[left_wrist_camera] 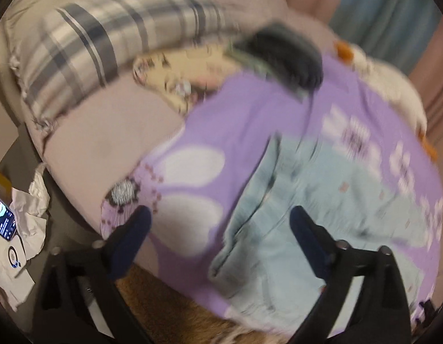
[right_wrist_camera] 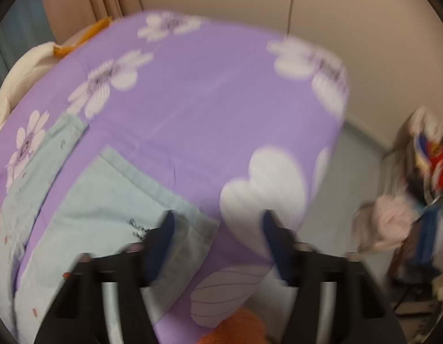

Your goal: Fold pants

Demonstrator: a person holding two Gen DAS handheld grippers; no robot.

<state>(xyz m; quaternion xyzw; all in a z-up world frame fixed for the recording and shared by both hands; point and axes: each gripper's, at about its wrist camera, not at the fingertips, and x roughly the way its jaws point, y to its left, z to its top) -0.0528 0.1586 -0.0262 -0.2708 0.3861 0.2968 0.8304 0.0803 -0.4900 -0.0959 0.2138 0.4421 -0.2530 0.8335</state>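
Observation:
Light blue pants (left_wrist_camera: 301, 200) lie spread on a purple flowered bedsheet (left_wrist_camera: 250, 109). My left gripper (left_wrist_camera: 220, 223) is open above the pants' near edge, and it holds nothing. In the right wrist view the pants (right_wrist_camera: 107, 197) lie at the lower left with both leg ends pointing away. My right gripper (right_wrist_camera: 218, 223) is open over the hem of the nearer leg, with its left fingertip (right_wrist_camera: 167, 229) above the cloth. Both views are blurred by motion.
A plaid pillow (left_wrist_camera: 107, 46), a cream printed cushion (left_wrist_camera: 175, 77) and a dark garment (left_wrist_camera: 281, 54) lie at the head of the bed. A phone (left_wrist_camera: 2, 218) and papers sit on the floor at left. Clutter (right_wrist_camera: 422, 189) stands right of the bed.

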